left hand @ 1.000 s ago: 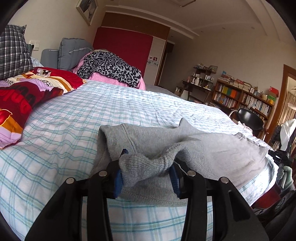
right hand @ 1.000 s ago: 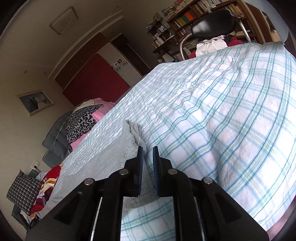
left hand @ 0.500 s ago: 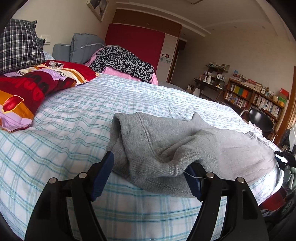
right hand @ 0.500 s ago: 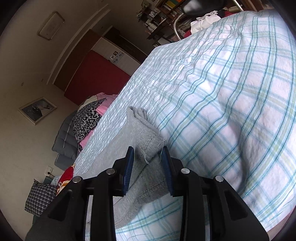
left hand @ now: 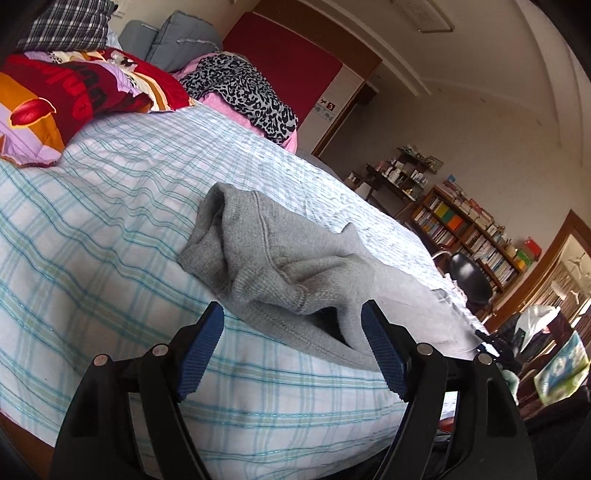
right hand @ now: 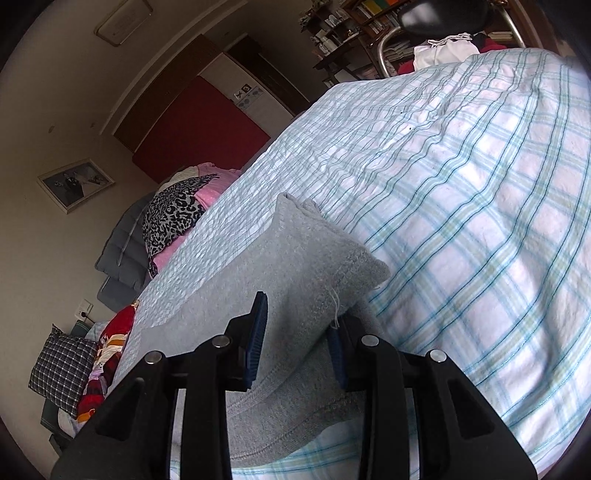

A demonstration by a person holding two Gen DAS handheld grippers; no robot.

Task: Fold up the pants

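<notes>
Grey pants (left hand: 295,266) lie bunched on the plaid bed sheet (left hand: 110,221). In the left wrist view a ribbed cuff rests between the blue pads of my left gripper (left hand: 291,310). Its jaws are opening and stand wide, the left pad clear of the cloth and the right pad just beside it. In the right wrist view a folded end of the pants (right hand: 295,258) lies between the jaws of my right gripper (right hand: 297,314). That gripper is open, with a gap at its left pad and cloth draped over its right pad.
A red patterned quilt (left hand: 74,96), a checked pillow (left hand: 70,22) and leopard-print clothes (left hand: 243,92) crowd the head of the bed. A black chair (left hand: 471,277) and bookshelves (left hand: 469,225) stand beyond the far side. The bed sheet (right hand: 461,184) stretches bare to the right.
Both grippers opened and let go of the grey cloth, which dropped onto the sheet. The left view rolled, and both grippers drew back a little from the pants.
</notes>
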